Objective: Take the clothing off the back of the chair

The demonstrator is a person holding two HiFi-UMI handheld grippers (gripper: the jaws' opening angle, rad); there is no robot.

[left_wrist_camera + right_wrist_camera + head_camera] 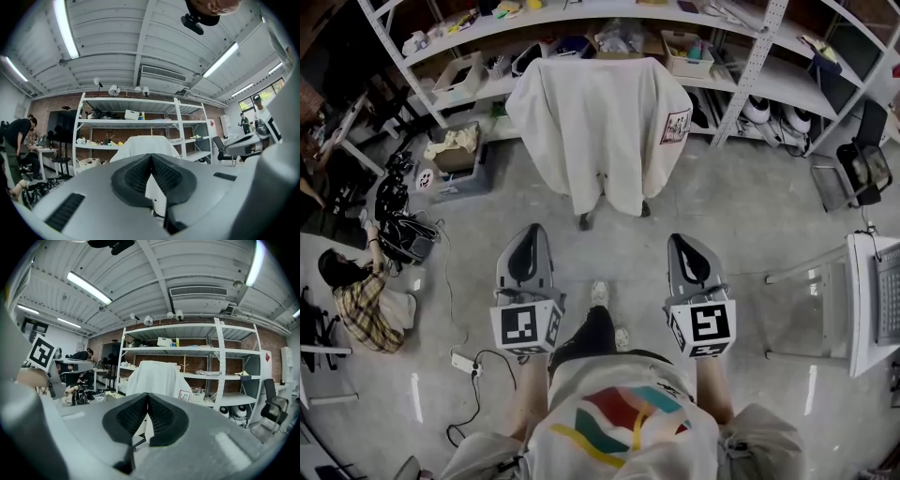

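A white garment (595,127) with a small printed patch on one sleeve hangs over the back of a chair, covering it; only the chair's feet (584,221) show below. The same garment (145,145) appears ahead in the left gripper view and, as the white garment (157,378), in the right gripper view. My left gripper (530,234) and right gripper (682,240) are held side by side, well short of the chair, pointing at it. Both have their jaws shut with nothing between them.
A long metal shelving rack (750,66) full of boxes stands right behind the chair. A person (366,295) sits on the floor at left beside cables and bags (398,220). A power strip (467,364) lies near my feet. A white table (877,300) stands at right.
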